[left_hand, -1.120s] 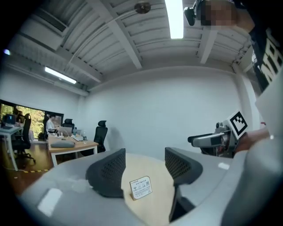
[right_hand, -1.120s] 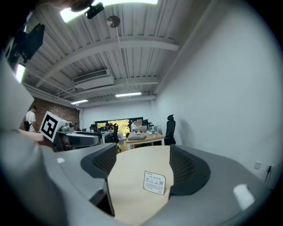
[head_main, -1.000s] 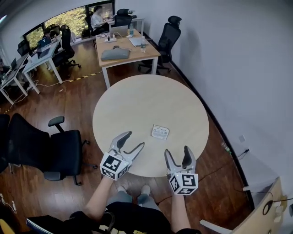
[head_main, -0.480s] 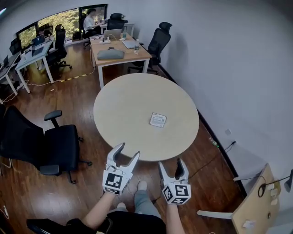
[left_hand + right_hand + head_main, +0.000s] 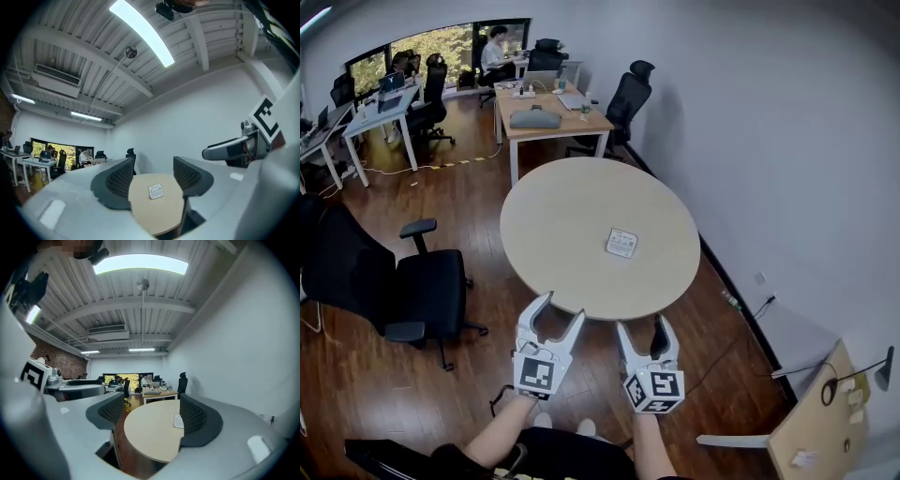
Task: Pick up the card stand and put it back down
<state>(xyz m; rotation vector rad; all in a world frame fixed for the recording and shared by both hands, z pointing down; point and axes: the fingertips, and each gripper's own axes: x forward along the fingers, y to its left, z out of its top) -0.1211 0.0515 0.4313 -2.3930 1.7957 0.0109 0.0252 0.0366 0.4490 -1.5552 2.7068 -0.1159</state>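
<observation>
Currently my left gripper (image 5: pixel 562 307) and right gripper (image 5: pixel 641 324) hang over the wood floor (image 5: pixel 422 394), just short of the round table (image 5: pixel 581 216). Both have jaws spread wide, holding nothing. Card stand (image 5: pixel 622 243) sits on the table's right half, well apart from both.

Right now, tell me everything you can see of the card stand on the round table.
The card stand is a small, pale, roughly square piece with rounded corners and a printed face; the print is too small to read. It sits alone on the light wood round table, right of centre in the head view, touching only the tabletop. In the left gripper view its face seems to lean back slightly, though that is hard to tell.
</observation>
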